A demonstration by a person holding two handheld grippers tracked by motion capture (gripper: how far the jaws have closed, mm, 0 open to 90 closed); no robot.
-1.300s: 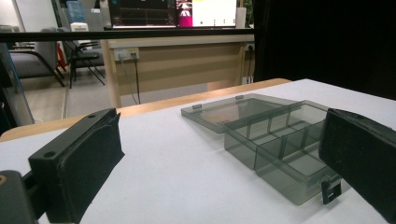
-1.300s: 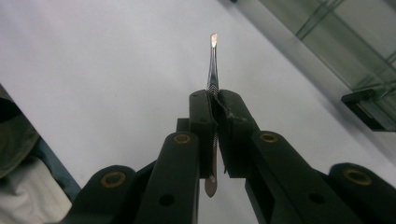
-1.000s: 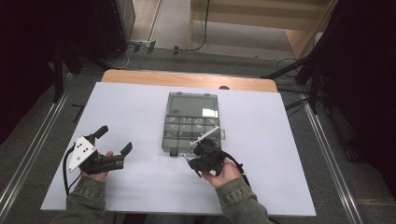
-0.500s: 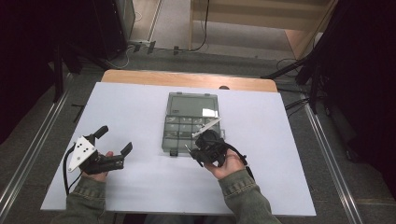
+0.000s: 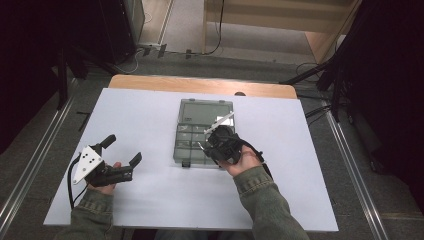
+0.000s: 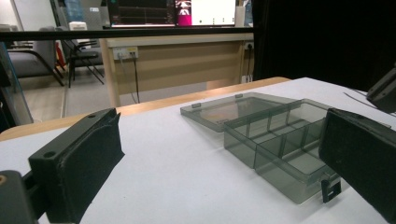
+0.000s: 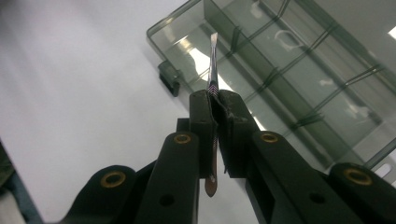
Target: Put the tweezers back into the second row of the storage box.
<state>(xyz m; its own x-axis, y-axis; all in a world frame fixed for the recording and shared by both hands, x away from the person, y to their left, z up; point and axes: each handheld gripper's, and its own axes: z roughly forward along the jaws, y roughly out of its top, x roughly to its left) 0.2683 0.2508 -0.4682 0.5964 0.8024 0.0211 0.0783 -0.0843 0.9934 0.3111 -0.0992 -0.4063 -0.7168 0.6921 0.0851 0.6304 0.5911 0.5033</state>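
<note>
right gripper: fingers clamped on thin metal strip, over near cells of open box mid-counter | left gripper: fingers wide apart, holding nothing, near-left | change: right hand has moved farther over box; left unmoved

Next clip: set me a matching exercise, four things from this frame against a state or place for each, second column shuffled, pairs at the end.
Things:
1. left gripper
2. right gripper
3. compartment box
4. thin metal strip

States or places:
A. lid folded flat back on the table
B. sticking out from between closed jaws
C. jaws wide apart, nothing between them
D. clamped on a flat strip, above the box

Pairs: 1-C, 2-D, 3-A, 4-B
</note>
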